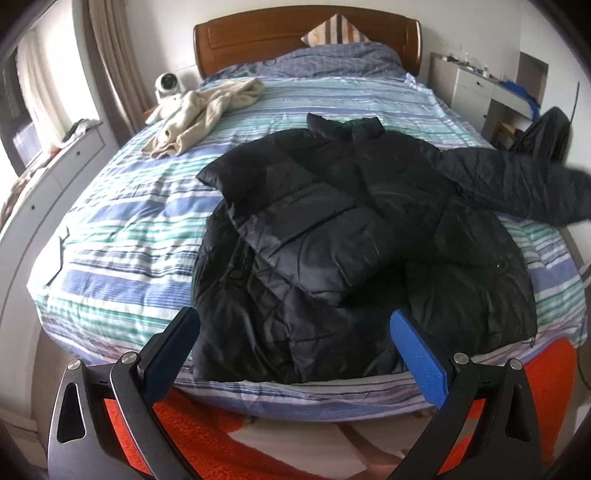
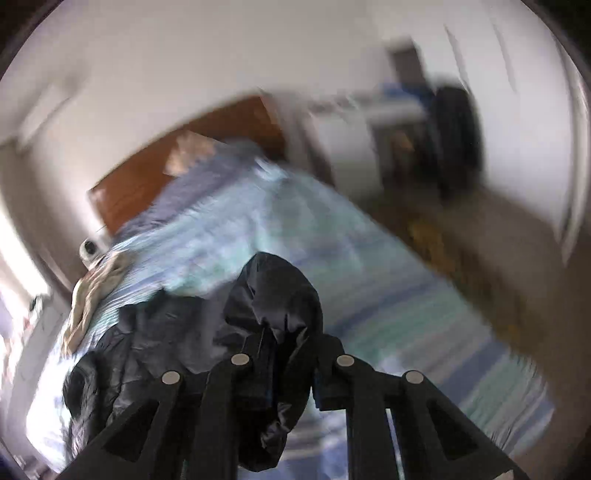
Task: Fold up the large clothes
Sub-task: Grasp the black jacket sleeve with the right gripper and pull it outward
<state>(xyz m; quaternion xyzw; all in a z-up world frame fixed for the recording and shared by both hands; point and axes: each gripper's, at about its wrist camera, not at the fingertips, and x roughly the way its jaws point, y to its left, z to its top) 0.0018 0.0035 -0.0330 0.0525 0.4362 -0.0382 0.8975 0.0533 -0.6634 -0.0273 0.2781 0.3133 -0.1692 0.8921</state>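
A black puffer jacket [image 1: 332, 229] lies on the striped bed [image 1: 122, 236], its left sleeve folded across the chest. Its right sleeve [image 1: 517, 184] is lifted off the bed at the right edge, blurred. My left gripper [image 1: 295, 332] hovers open above the jacket's hem, blue pads wide apart with nothing between them. In the tilted, blurred right wrist view my right gripper [image 2: 284, 354] is shut on the black sleeve [image 2: 273, 295], whose fabric bunches over the fingers and hangs below them. The rest of the jacket [image 2: 147, 350] lies to the left.
A cream garment [image 1: 199, 110] lies crumpled at the bed's far left, a white fan [image 1: 166, 85] beyond it. A wooden headboard [image 1: 258, 40] and a striped pillow [image 1: 332, 31] stand at the far end. White drawers [image 1: 476, 88] stand at the right. An orange rug [image 1: 207, 435] covers the floor.
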